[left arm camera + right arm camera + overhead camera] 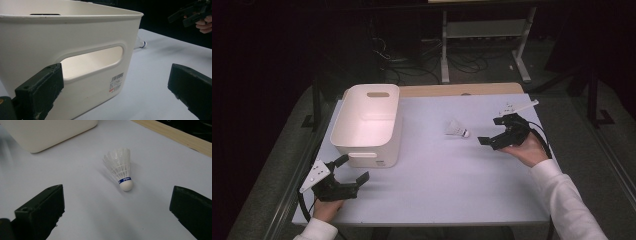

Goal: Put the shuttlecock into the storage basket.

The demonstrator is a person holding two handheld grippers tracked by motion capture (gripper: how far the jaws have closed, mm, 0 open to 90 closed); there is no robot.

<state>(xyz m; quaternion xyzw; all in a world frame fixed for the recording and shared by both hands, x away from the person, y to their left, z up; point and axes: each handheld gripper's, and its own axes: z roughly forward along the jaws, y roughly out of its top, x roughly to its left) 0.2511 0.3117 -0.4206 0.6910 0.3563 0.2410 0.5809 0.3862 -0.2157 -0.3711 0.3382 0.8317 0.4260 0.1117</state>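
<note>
Here, a pale table (452, 185) stands in a dark room with cables (422, 60) on the floor.
A shuttlecock (457, 129) lies beside the white bin (368, 125); the left gripper (353, 170) and right gripper (490, 131) both gape, holding nothing.

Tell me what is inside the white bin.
The white bin looks empty: the high view shows bare floor and inner walls. The strip just behind its near wall is hidden. The shuttlecock lies outside on the table.

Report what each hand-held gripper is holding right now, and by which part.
Nothing is held. The right hand-held gripper is open beside the shuttlecock on the table; the left hand-held gripper is open near the white bin.
</note>
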